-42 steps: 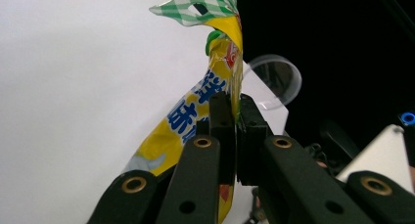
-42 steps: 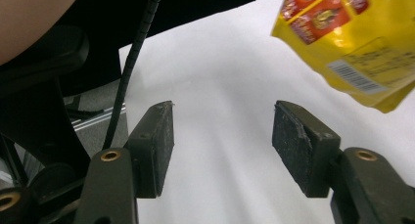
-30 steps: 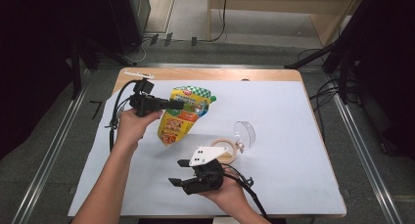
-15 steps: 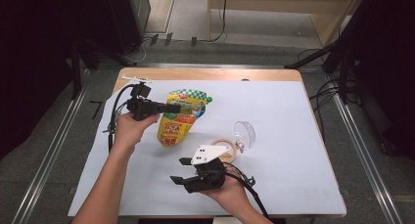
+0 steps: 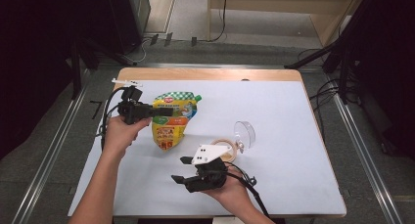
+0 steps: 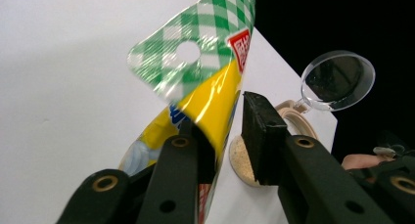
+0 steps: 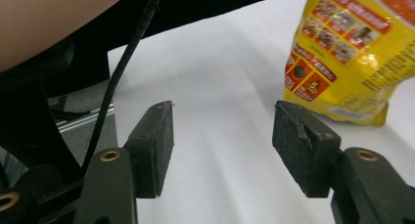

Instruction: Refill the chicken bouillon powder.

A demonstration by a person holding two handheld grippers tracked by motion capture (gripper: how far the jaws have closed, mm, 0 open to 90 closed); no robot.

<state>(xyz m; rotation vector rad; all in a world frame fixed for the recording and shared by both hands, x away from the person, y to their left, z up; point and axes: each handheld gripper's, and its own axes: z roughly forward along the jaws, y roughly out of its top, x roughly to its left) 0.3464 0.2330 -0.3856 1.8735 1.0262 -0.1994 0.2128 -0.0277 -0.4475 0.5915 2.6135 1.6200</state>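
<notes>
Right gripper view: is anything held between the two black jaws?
No. The right gripper has its jaws standing apart with bare white table between them, and the yellow pouch lies farther off.

The yellow pouch (image 5: 171,122) has a green-and-white checked top with a round hanging hole and small food pictures printed near its bottom. It lies flat on the white table (image 5: 293,136), at the left-centre, with the checked end pointing to the far side and the bottom end towards the person. Its surface is glossy and a little wrinkled.
</notes>
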